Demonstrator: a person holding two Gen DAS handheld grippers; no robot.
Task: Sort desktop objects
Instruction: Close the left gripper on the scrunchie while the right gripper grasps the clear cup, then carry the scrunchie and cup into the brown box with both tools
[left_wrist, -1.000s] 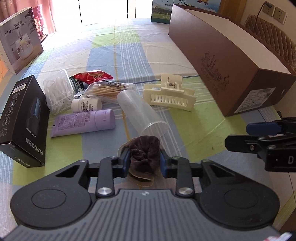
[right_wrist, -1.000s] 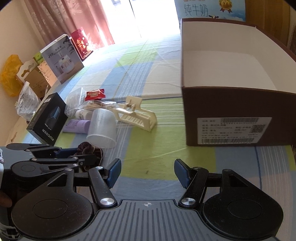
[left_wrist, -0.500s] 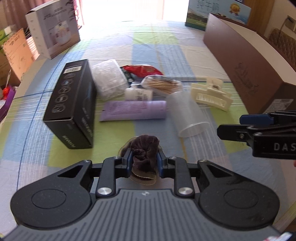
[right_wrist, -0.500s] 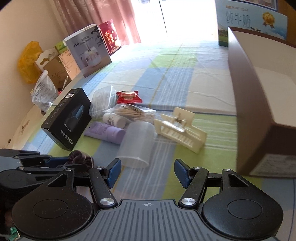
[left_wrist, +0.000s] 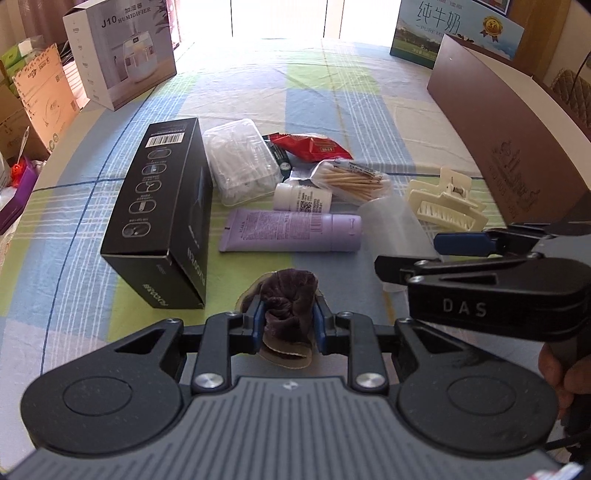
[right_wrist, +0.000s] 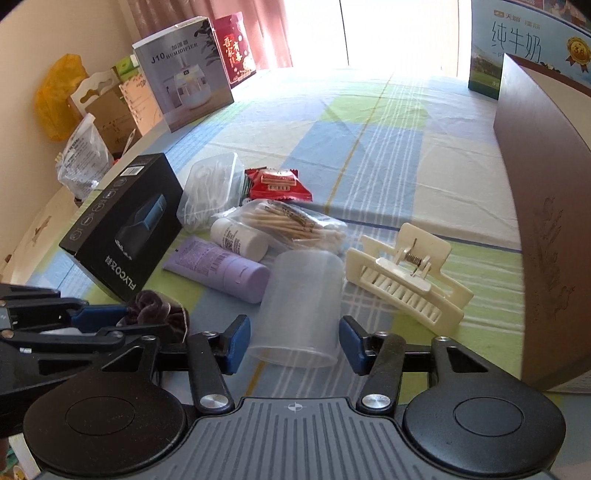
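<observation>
My left gripper (left_wrist: 286, 317) is shut on a dark brown velvet scrunchie (left_wrist: 288, 295), held just above the checked tablecloth in front of a black box (left_wrist: 162, 221). In the right wrist view a clear plastic cup (right_wrist: 299, 291) lies on its side with its rim between the fingers of my right gripper (right_wrist: 294, 336). The jaws are closing, and a thin gap still shows on each side of the rim. A cream hair claw (right_wrist: 406, 280) lies just right of the cup. The left wrist view shows the right gripper (left_wrist: 406, 253) side-on over the cup (left_wrist: 391, 218).
Behind the cup lie a purple tube (left_wrist: 291, 234), a white bottle (left_wrist: 303, 197), a bag of cotton swabs (left_wrist: 351, 179), a clear plastic case (left_wrist: 240, 162) and a red packet (left_wrist: 310, 146). A large brown box (right_wrist: 546, 221) stands along the right. A humidifier carton (left_wrist: 122, 48) stands far left.
My right gripper swung left and down from facing the brown box until its fingers flank the cup's rim, and its jaws narrowed. My left gripper drew left with the scrunchie, away from the cup.
</observation>
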